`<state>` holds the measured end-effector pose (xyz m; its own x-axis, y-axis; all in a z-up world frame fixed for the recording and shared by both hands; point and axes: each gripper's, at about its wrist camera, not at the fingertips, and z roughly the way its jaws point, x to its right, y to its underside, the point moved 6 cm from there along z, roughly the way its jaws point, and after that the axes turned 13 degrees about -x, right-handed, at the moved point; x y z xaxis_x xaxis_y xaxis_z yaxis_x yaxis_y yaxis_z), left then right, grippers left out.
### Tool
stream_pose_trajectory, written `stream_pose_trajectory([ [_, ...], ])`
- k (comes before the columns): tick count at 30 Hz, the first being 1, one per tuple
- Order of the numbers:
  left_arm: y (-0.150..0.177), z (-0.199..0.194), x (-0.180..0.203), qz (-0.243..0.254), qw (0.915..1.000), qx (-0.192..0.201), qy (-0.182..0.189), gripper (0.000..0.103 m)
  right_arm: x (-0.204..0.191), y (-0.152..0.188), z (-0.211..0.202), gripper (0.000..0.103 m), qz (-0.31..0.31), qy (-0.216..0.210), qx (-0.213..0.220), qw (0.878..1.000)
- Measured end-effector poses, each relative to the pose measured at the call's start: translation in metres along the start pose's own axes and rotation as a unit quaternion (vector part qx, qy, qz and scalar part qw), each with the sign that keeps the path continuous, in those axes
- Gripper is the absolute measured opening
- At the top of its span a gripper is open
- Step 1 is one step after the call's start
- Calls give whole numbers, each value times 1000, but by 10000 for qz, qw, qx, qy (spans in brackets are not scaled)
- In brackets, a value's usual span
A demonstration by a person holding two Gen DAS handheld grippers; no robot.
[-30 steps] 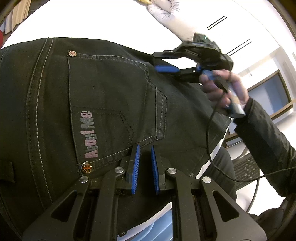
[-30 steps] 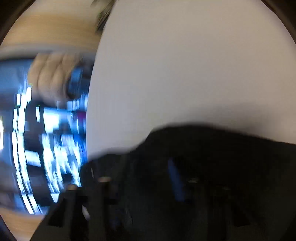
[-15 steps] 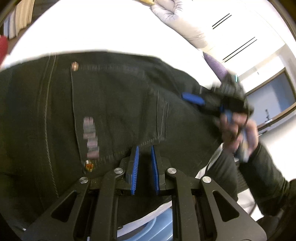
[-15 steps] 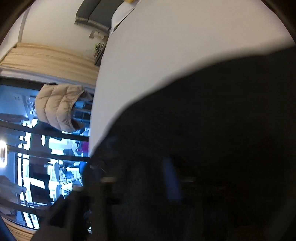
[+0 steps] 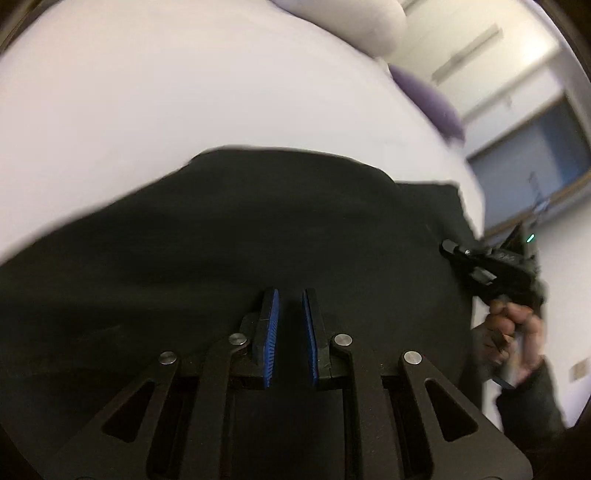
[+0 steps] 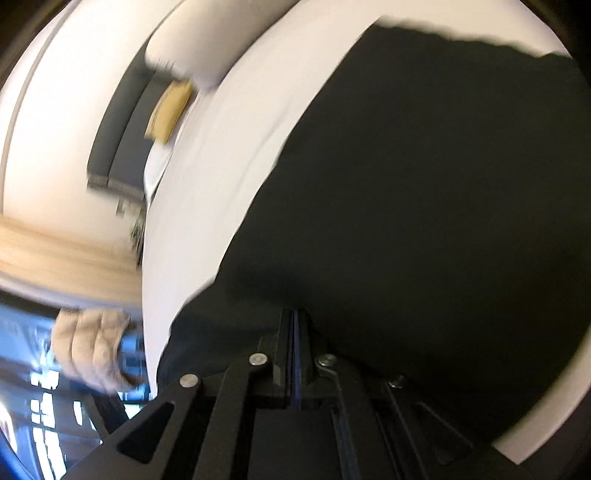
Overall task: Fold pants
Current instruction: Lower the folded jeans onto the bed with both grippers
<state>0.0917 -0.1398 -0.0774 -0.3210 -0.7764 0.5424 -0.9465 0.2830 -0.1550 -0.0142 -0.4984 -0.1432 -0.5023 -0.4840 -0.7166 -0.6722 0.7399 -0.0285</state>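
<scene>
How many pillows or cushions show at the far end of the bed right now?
3: white pillow, yellow cushion beside it, purple cushion by the right edge. More may be hidden.

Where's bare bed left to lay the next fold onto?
Bare white sheet lies beyond the pants' far edge, up to the pillows. Another strip runs beside the pants toward the yellow cushion. The near edge is crowded by both grippers, left and right.
</scene>
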Motion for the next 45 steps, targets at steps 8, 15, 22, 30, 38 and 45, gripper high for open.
stream_pose_trajectory([
  [8,73,-63,-72,-886,9942,600,-76,12,63,-39,-92,2,924,471,1462,9838],
  [15,56,-80,-22,-510,9957,766,-70,12,-8,3,-81,11,225,-763,880,9929],
  [22,-27,20,74,146,9967,105,797,13,-103,64,69,16,-192,-1454,-976,9844],
  [30,-35,54,39,-205,9974,-40,694,9,-45,-14,64,0,691,-1072,-135,9917],
  [38,3,-14,-40,-821,9951,535,161,9,27,-83,-12,0,1163,-547,1069,9859],
  [45,59,-75,-90,-1289,9859,1059,-156,9,68,-66,-94,35,1429,-57,1675,9754],
])
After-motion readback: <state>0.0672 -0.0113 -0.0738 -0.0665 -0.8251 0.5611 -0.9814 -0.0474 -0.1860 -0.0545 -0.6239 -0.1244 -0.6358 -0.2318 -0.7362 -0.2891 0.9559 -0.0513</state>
